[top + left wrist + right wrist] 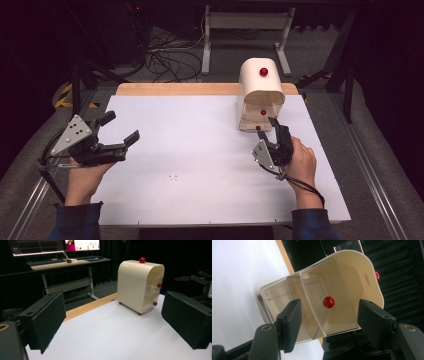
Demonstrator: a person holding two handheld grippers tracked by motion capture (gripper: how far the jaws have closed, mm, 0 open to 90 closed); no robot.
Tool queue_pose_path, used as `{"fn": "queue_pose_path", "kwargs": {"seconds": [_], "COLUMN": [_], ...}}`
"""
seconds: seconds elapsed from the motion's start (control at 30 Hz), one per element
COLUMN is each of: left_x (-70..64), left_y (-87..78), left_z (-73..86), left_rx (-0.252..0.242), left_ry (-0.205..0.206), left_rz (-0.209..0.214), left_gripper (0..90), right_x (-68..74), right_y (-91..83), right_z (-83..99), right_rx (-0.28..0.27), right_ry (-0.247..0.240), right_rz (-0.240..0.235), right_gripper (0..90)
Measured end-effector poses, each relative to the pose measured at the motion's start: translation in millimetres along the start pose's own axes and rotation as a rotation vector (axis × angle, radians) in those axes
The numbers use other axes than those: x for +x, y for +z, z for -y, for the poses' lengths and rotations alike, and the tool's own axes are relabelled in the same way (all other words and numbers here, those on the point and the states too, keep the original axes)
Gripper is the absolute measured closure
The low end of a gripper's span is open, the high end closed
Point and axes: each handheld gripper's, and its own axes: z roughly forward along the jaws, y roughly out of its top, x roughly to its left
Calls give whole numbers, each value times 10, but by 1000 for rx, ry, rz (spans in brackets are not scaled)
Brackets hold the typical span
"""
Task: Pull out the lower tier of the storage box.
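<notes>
A cream drawer cabinet (261,85) with a rounded top and red knobs stands at the table's far right. Its clear-fronted drawers face me, and the lower one looks pulled out a little. My right gripper (277,127) sits just in front of the bottom drawer, open and holding nothing. In the right gripper view the cabinet (359,277) is close up, and a red knob (328,302) lies between the spread jaws of the right gripper (329,322). My left gripper (121,128) stands open over the table's left side, far from the cabinet (140,285). Its black pads (47,322) are wide apart.
The white table top (190,165) has a wooden strip (175,89) along its far edge. Beyond it stand a desk frame (245,30) and loose cables (170,55) on the floor. A desk with monitors (55,250) is behind the table.
</notes>
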Motion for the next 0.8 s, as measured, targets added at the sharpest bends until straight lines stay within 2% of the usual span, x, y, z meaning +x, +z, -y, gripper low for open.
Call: {"fn": "queue_pose_path", "kwargs": {"seconds": [0.07,0.1,0.13,0.17,0.43,0.8], "left_x": [1,2,2,2,7,12], "left_y": [0,-1,-1,-1,-9,2], "left_z": [0,1,1,2,2,14], "left_rx": [0,0,1,-1,0,2], "left_ry": [-1,-1,-1,-1,0,-2], "left_rz": [0,-1,-1,-2,-3,-2], "left_gripper": [64,63,63,63,64,64], "right_x": [27,28,45,56,136,234], "right_y": [6,5,17,16,54,108], "right_z": [-15,-17,-25,-28,-33,-19], "right_rx": [4,5,2,11,30,46], "right_ry": [-22,-44,-35,-71,-150,-206], "right_rz": [6,-6,15,-3,-1,10], "right_gripper": [374,376,377,381,404,415]}}
